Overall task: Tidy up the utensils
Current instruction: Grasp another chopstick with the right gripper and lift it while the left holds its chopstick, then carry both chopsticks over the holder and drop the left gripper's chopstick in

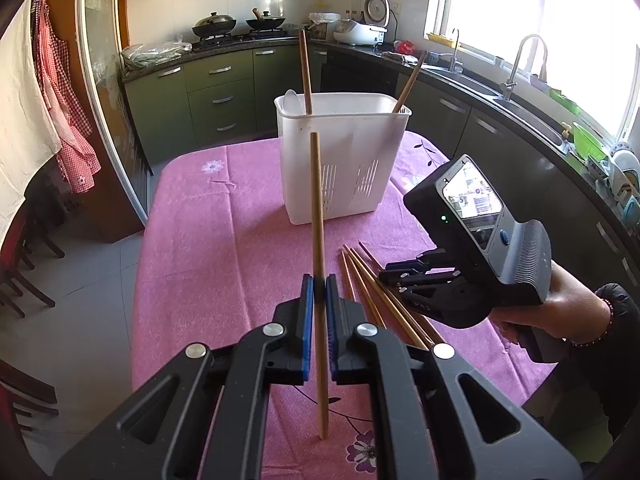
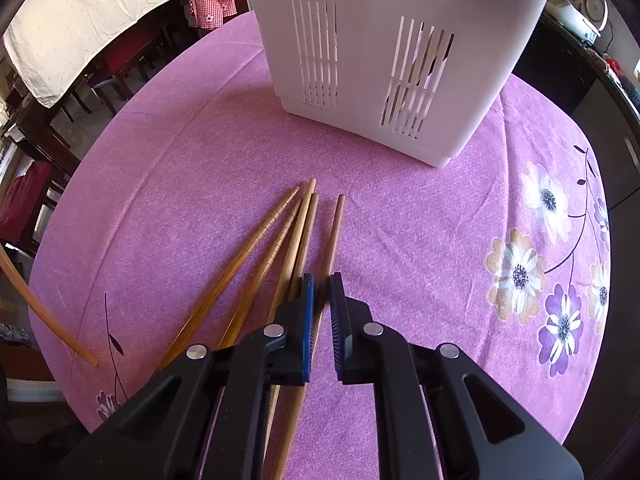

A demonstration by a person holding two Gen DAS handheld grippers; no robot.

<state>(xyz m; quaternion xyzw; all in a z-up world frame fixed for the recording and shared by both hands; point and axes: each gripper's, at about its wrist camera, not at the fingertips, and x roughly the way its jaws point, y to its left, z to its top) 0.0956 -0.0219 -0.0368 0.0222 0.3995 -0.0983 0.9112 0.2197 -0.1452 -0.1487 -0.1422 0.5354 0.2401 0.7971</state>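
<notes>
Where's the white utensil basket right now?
The white utensil basket stands upright on the pink tablecloth, straight ahead in the left wrist view, beyond the loose chopsticks.

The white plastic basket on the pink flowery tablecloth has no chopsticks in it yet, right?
Not quite. The white plastic basket does stand on the pink flowery tablecloth, but the left wrist view shows two brown wooden chopsticks already sticking out of its top.

The right hand-held gripper [image 2: 321,280] hung with jaws nearly closed over five wooden chopsticks [image 2: 298,236] fanned across the pink floral tablecloth [image 2: 200,152], near a white slotted caddy [image 2: 384,52].
</notes>
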